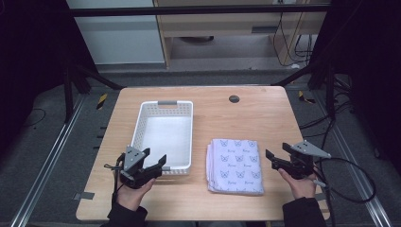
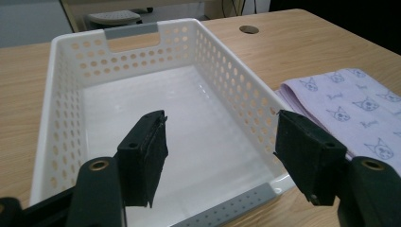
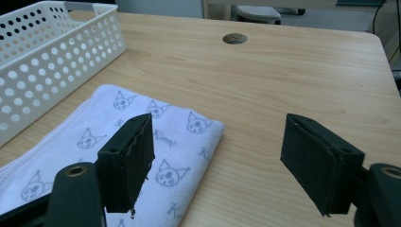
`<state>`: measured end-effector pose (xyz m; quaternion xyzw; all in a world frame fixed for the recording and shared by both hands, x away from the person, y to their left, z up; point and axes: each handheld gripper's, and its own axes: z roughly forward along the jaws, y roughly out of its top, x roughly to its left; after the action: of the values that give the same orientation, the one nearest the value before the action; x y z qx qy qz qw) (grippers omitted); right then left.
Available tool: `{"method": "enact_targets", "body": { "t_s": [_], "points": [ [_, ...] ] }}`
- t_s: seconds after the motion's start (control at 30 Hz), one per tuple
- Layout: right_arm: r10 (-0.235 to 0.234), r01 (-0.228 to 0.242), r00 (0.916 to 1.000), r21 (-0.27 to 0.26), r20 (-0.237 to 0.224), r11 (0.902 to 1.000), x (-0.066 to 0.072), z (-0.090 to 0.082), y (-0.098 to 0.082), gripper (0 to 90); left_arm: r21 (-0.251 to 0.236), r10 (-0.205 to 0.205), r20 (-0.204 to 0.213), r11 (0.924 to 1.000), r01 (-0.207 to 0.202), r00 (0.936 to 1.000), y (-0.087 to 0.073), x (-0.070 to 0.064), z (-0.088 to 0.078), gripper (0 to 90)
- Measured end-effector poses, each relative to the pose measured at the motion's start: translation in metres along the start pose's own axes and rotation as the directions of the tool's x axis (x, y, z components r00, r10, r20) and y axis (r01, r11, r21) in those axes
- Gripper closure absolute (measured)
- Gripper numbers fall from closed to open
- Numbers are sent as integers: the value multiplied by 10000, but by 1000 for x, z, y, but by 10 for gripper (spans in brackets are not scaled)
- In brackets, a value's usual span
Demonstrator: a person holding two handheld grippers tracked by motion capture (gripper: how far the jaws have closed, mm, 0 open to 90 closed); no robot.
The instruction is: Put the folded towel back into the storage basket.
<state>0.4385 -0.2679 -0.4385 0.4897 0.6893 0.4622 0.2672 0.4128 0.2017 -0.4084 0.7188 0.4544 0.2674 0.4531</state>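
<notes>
An empty white perforated basket [image 1: 138, 127] with grey handles lies left of centre on the wooden table. To its right lies a folded lilac cloth [image 1: 235, 165] printed with cat faces. My left gripper [image 1: 155, 156] hovers at the basket's near left corner, open, its jaws over the near rim. In the left gripper view the left gripper [image 2: 222, 142] frames the basket [image 2: 66, 94], with the cloth [image 2: 350, 109] to the right. My right gripper [image 1: 276, 151] stands open just right of the cloth. In the right gripper view the right gripper [image 3: 217, 142] spans the cloth's [image 3: 108, 142] corner and bare wood.
A round cable hole [image 1: 234, 99] sits near the table's far edge. The table's right edge [image 1: 302, 142] runs close beside my right hand. Cables trail on the floor at the right. The basket's side wall [image 3: 42, 56] lies beyond the cloth.
</notes>
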Motion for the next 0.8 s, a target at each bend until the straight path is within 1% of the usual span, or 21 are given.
{"method": "enact_targets", "body": {
  "t_s": [0.1, 0.17, 0.43, 0.5, 0.57, 0.6, 0.63, 0.67, 0.8],
  "points": [
    [-110, 110, 9999, 11, -82, 9999, 1, 2, 6, 265, -23, 32, 153, 10000, -32, 9999, 5, -7, 5, 335],
    [-88, 88, 9999, 4, -100, 10000, 2, 3, 11, 283, -8, 108, 235, 9999, -108, 9997, 7, -12, 8, 335],
    [-205, 206, 9998, 129, -64, 9997, 4, 8, 17, 303, 102, 292, 609, 9995, -298, 9977, 11, -34, 22, 335],
    [-134, 136, 9997, 92, -184, 9999, 3, 8, 20, 305, 120, 289, 709, 9995, -298, 9971, 13, -38, 25, 335],
    [-162, 164, 9996, 101, -221, 9998, 3, 8, 21, 305, 111, 377, 804, 9992, -388, 9960, 14, -44, 27, 335],
    [-126, 130, 9996, 116, -271, 9998, 3, 8, 22, 306, 147, 459, 787, 9988, -472, 9958, 15, -46, 27, 335],
    [-122, 125, 9994, 98, -329, 9999, 3, 8, 24, 311, 150, 479, 878, 9987, -494, 9950, 16, -50, 29, 336],
    [-122, 125, 9994, 98, -329, 9999, 3, 8, 24, 311, 150, 479, 878, 9987, -494, 9950, 16, -50, 29, 336],
    [-127, 130, 9993, 84, -344, 9999, 2, 9, 30, 318, 195, 576, 1015, 9980, -598, 9932, 17, -58, 33, 339]
  ]
}}
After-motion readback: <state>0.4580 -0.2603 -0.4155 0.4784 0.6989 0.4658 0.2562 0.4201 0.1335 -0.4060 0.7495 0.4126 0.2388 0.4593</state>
